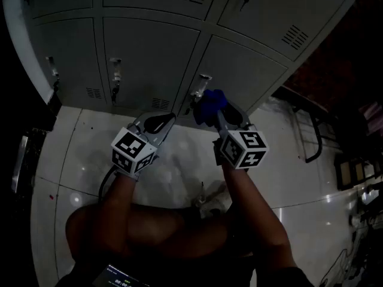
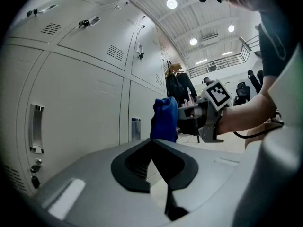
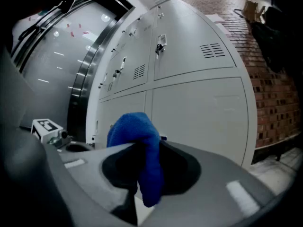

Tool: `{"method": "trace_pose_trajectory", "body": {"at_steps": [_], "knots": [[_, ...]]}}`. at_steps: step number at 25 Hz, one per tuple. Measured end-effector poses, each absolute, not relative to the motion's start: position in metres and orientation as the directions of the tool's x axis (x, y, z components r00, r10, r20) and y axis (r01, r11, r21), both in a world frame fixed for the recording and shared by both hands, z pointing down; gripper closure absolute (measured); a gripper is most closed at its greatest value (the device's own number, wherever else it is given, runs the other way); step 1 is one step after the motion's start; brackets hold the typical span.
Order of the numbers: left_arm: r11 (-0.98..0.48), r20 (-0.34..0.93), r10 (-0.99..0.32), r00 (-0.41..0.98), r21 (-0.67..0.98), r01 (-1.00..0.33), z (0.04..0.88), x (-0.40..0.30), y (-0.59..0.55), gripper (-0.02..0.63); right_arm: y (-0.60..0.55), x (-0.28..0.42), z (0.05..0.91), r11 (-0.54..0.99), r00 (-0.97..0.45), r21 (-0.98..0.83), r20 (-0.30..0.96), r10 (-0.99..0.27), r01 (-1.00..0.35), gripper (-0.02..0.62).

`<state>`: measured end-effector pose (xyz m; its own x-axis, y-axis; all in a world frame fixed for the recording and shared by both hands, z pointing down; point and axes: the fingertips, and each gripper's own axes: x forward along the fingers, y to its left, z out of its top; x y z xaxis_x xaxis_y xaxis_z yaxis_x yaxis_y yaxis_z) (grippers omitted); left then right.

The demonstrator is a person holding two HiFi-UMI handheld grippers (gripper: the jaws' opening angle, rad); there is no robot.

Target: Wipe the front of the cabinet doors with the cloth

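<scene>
Forearms: the left forearm (image 1: pixel 116 205) and right forearm (image 1: pixel 254 205) reached forward from the bottom edge of the head view, over bent knees.
Marker cubes: one sat on each gripper, the left cube (image 1: pixel 133 150) and the right cube (image 1: pixel 242 148), both patterned in black and white.
Left gripper (image 2: pixel 152 143): its jaws were pressed together with nothing between them. It was held low over the floor, just left of the right gripper and pointing at the bottom row of lockers.
Right gripper (image 3: pixel 142 150): its jaws were clamped on the blue cloth (image 3: pixel 132 126), which bulged above the tips and hung in a fold below them.
Blue cloth, place: it was held up at a locker door (image 1: pixel 239 70) in the bottom row, near that door's left edge and just right of its latch (image 1: pixel 202 81). In the dim head view it seemed to be just off the metal, though contact could not be ruled out.
Lockers (image 2: pixel 71 112): grey metal doors stood in rows, with louvred vents and small latches.
Floor (image 1: pixel 179 166): glossy pale tiles ran up to the lockers' bottom edge.
</scene>
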<state>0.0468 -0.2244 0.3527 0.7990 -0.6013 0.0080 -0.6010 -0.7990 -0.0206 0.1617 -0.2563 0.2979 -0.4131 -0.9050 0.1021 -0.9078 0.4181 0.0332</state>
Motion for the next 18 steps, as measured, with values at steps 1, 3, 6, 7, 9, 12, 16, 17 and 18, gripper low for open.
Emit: {"method": "trace_pose_trajectory", "body": {"at_steps": [1,3,6,7,9,12,16,17,18], "knots": [[-0.800,0.008,-0.600,0.800,-0.017,-0.600,0.352,0.044,-0.226,0.606,-0.265,0.162,0.287,0.393,-0.390,0.020,0.085,-0.917,-0.919,0.518],[-0.802,0.007,-0.597,0.802,-0.008,-0.597,0.351,0.041,-0.227,0.606,-0.282,0.162,0.266,0.344,-0.343,0.006,0.053,-0.938,-0.939,0.518],[-0.804,0.001,-0.595,0.804,0.002,-0.595,0.350,0.038,-0.227,0.606,-0.301,0.158,0.234,0.278,-0.278,0.013,0.010,-0.960,-0.960,0.518],[-0.803,-0.003,-0.596,0.803,0.003,-0.596,0.349,0.037,-0.227,0.606,-0.307,0.156,0.225,0.258,-0.258,0.018,-0.002,-0.966,-0.966,0.518],[-0.800,-0.014,-0.600,0.800,0.008,-0.600,0.346,0.035,-0.227,0.606,-0.317,0.152,0.210,0.225,-0.226,0.027,-0.019,-0.974,-0.974,0.518],[-0.799,-0.027,-0.601,0.798,0.017,-0.601,0.343,0.033,-0.227,0.606,-0.329,0.146,0.198,0.195,-0.196,0.032,-0.029,-0.980,-0.980,0.518],[-0.803,-0.038,-0.596,0.802,0.016,-0.595,0.341,0.033,-0.227,0.606,-0.342,0.144,0.194,0.167,-0.168,0.035,-0.028,-0.985,-0.985,0.518],[-0.803,-0.040,-0.596,0.802,0.015,-0.596,0.340,0.033,-0.227,0.606,-0.343,0.144,0.193,0.165,-0.166,0.042,-0.027,-0.986,-0.985,0.518],[-0.802,-0.042,-0.597,0.801,0.014,-0.597,0.340,0.032,-0.227,0.606,-0.344,0.144,0.193,0.165,-0.167,0.051,-0.028,-0.986,-0.985,0.518]]}}
